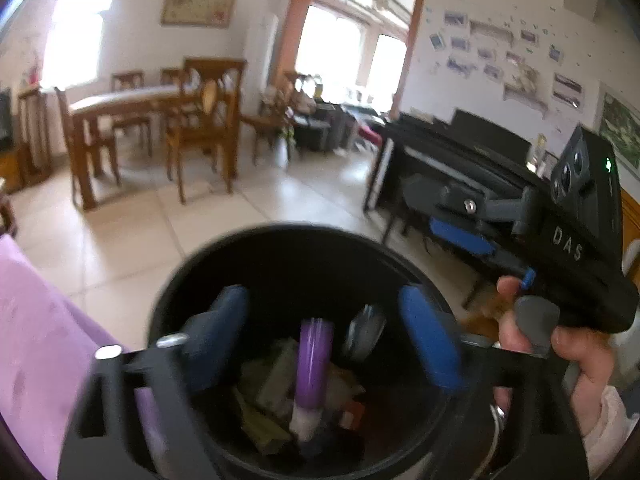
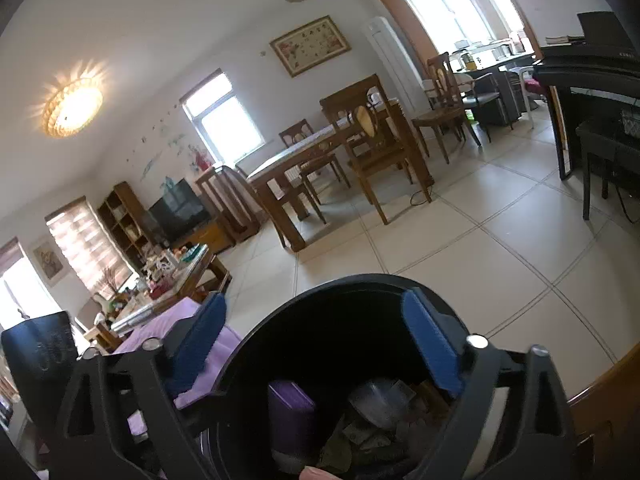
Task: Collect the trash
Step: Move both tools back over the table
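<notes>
Black plastic bin (image 1: 280, 264) is seen below both cameras, its round rim filling the lower part of each view. Mixed trash lies at its bottom: a purple tube-shaped item (image 1: 314, 364) standing roughly upright, a clear crumpled container (image 1: 364, 336) beside it, and greenish paper scraps (image 1: 268, 388).

Left hand-held gripper (image 1: 324, 336) is held over the bin mouth with its blue fingers (image 1: 430, 340) spread wide; nothing is gripped between them, and the purple item is seen in the gap, lower down in the bin and clear of the pads.

Right hand-held gripper (image 2: 316, 344) is likewise spread wide and empty. Its right-side finger (image 2: 430, 344) hangs over the bin opening; the left-side one is outside the rim, in front of a lilac cloth (image 2: 224, 344).

In the left wrist view the right hand-held gripper body is seen at the right edge, held by a hand (image 1: 576, 356).

Pale floor tiles (image 2: 460, 256) surround the bin.
</notes>
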The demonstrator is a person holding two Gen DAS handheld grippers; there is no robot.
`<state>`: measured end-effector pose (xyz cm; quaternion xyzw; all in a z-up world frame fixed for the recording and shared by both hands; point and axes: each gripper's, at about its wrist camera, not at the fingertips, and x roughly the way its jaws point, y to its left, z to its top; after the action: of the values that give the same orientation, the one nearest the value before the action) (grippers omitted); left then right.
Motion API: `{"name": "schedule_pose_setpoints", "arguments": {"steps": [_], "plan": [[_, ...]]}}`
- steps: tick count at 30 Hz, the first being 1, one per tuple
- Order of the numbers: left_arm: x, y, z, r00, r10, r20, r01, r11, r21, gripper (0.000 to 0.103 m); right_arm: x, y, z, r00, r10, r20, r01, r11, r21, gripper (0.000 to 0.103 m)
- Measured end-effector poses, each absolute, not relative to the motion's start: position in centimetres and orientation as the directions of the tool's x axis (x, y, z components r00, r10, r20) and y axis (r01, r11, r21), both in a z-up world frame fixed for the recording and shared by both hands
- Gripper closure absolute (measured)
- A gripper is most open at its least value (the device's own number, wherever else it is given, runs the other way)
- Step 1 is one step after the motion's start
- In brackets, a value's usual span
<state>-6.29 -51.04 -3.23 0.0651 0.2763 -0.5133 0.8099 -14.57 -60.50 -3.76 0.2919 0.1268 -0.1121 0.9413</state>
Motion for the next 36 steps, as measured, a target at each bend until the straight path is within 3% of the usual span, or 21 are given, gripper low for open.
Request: {"name": "schedule_pose_setpoints", "arguments": {"steps": [4,14,23,32,36], "plan": [[-6.6,-50.4,-2.6,0.344,-0.789,-0.509,0.871,0.471,-0.141,0.006,-14.4,-60.7,-3.9,0.937,-0.141,-0.320,0.297,0.804,0.515,0.007],[-5.8,-47.0,-2.0,0.371,-0.766,-0.525,0.848,0.510,-0.146,0.006,-13.3,-59.3,-3.7,0.926,-0.131,-0.354,0.304,0.813,0.497,0.005],[-1.9,-38.2,-1.5,0.471,-0.694,-0.545,0.743,0.645,-0.179,0.006,-11.3,-56.2,-3.6,0.914,-0.078,-0.398,0.275,0.840,0.468,0.005],[5.0,-23.7,-1.9,0.661,-0.406,-0.631,0.460,0.884,-0.086,0.006,-7.3,-50.7,-3.7,0.892,0.038,-0.451,0.178,0.887,0.427,0.005],[8.4,-19.0,-3.2,0.658,-0.279,-0.700,0.351,0.935,-0.043,0.008,-5.0,-47.5,-3.5,0.875,0.109,-0.471,0.107,0.906,0.409,0.006]]}}
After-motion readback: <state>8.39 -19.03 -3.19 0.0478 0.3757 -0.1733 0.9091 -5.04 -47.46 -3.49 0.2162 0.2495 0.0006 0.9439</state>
